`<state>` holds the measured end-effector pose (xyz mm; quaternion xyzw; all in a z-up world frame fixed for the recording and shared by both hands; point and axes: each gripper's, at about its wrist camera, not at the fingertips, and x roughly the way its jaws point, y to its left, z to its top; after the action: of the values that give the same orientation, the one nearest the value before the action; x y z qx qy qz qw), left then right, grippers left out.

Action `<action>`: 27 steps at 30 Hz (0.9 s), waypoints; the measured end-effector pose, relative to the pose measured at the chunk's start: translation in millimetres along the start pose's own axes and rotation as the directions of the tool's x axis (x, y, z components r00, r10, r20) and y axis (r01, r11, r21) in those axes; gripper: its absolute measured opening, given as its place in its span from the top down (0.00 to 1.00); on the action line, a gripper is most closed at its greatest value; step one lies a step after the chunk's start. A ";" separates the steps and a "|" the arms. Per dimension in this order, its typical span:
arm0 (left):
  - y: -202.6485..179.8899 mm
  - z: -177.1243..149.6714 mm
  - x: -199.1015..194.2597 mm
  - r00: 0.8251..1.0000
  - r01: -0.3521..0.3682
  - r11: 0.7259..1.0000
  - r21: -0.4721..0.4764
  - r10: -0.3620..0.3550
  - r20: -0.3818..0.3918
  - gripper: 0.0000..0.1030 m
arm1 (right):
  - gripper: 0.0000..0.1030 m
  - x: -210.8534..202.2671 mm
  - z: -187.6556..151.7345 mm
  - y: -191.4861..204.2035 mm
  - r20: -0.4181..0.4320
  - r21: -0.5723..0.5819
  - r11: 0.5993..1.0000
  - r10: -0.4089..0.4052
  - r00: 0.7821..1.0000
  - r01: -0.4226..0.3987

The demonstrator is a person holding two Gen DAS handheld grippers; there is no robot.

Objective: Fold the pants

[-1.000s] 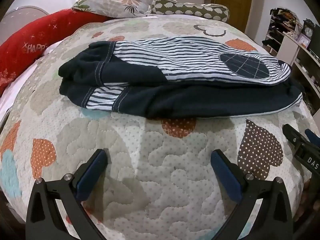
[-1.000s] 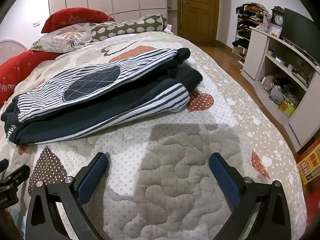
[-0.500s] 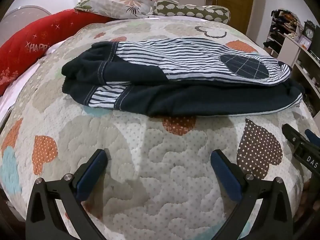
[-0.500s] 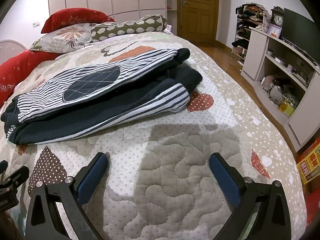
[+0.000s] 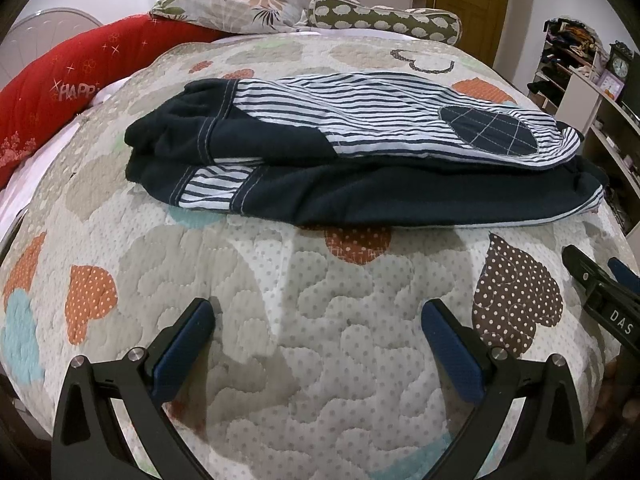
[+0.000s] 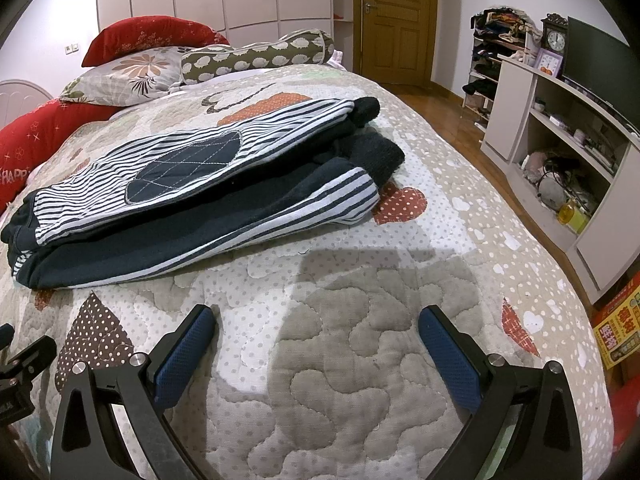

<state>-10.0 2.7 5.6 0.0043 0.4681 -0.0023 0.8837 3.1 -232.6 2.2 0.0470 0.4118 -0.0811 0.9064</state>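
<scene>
The pants (image 5: 360,148) are navy with white stripes and a quilted oval knee patch. They lie folded lengthwise on the quilted bedspread (image 5: 320,340), waistband to the left and cuffs to the right; they also show in the right wrist view (image 6: 192,200). My left gripper (image 5: 316,324) is open and empty, hovering above the quilt in front of the pants. My right gripper (image 6: 316,328) is open and empty, in front of the cuff end. Neither touches the pants. The right gripper shows at the left wrist view's right edge (image 5: 600,292).
Pillows (image 5: 240,8), a bolster (image 6: 256,56) and a red cushion (image 5: 60,88) lie at the head of the bed. To the right are a white shelf unit (image 6: 560,152), a TV, a clock and a wooden door (image 6: 396,20). The bed's edge drops off to the right.
The left wrist view has shifted slightly, so the pants sit a little further right and higher in it. The right gripper has barely moved. Both stay open.
</scene>
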 end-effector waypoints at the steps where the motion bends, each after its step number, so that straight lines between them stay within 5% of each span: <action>1: 0.1 0.0 0.0 1.000 0.000 1.000 0.000 0.000 0.000 0.00 | 0.00 0.0 0.0 0.0 0.000 0.000 1.000 0.000 1.000 0.000; 22: -4.7 -8.0 -6.6 1.000 -0.005 0.997 0.071 0.004 0.009 0.00 | 0.00 -2.9 1.7 -1.8 0.000 -0.004 1.000 -0.008 1.000 0.008; 27: 12.5 -4.8 -18.3 0.995 0.091 0.994 0.052 -0.089 -0.035 0.00 | 0.00 1.9 3.0 -3.3 -0.059 -0.008 1.000 0.014 0.998 -0.015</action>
<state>-24.1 15.3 18.1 0.0066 0.4821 -0.0546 0.8744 5.9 -236.5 2.7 0.0485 0.4383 -0.0714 0.8947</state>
